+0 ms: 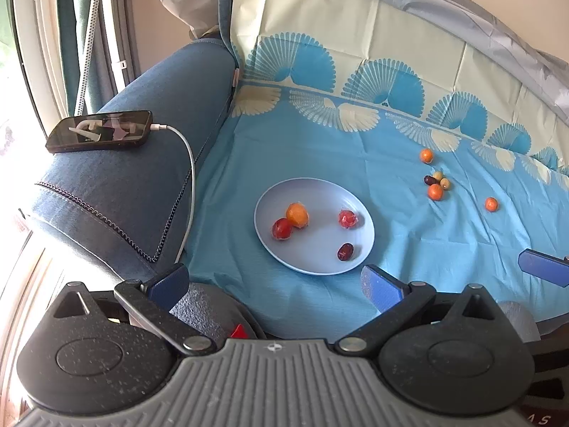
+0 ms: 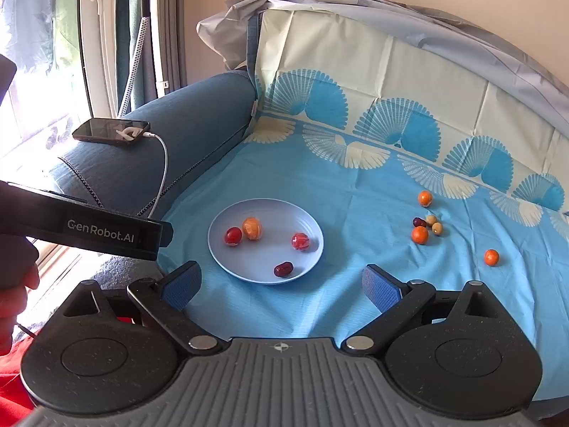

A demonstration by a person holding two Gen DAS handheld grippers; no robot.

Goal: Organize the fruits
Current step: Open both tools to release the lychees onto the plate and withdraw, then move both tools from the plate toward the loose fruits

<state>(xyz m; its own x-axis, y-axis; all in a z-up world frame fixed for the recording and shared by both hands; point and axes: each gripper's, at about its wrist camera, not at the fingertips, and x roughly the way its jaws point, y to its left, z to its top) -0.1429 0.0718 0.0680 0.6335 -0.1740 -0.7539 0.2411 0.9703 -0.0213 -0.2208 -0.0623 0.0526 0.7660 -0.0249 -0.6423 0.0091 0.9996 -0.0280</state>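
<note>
A pale blue plate [image 1: 320, 263] [image 2: 227, 259] lies on the blue cloth. On it are an orange [image 1: 297, 214] [image 2: 252, 228], a red fruit [image 1: 282, 228] [image 2: 233, 236], a wrapped red fruit [image 1: 347, 219] [image 2: 300, 241] and a dark red date [image 1: 345, 251] [image 2: 283, 269]. To the right, loose on the cloth, are three small oranges [image 1: 435, 192] [image 2: 420, 235] and a cluster of a dark fruit and pale ones [image 1: 438, 179] [image 2: 428, 222]. My left gripper [image 1: 275, 284] is open and empty, just short of the plate. My right gripper [image 2: 281, 286] is open and empty, near the plate's front edge.
A blue sofa armrest [image 1: 142, 163] [image 2: 185, 131] at left holds a phone [image 1: 101, 136] [image 2: 112, 131] on a white charging cable. The cloth-covered backrest [image 1: 355, 35] rises behind. The left gripper's body [image 2: 89, 227] shows at left in the right wrist view.
</note>
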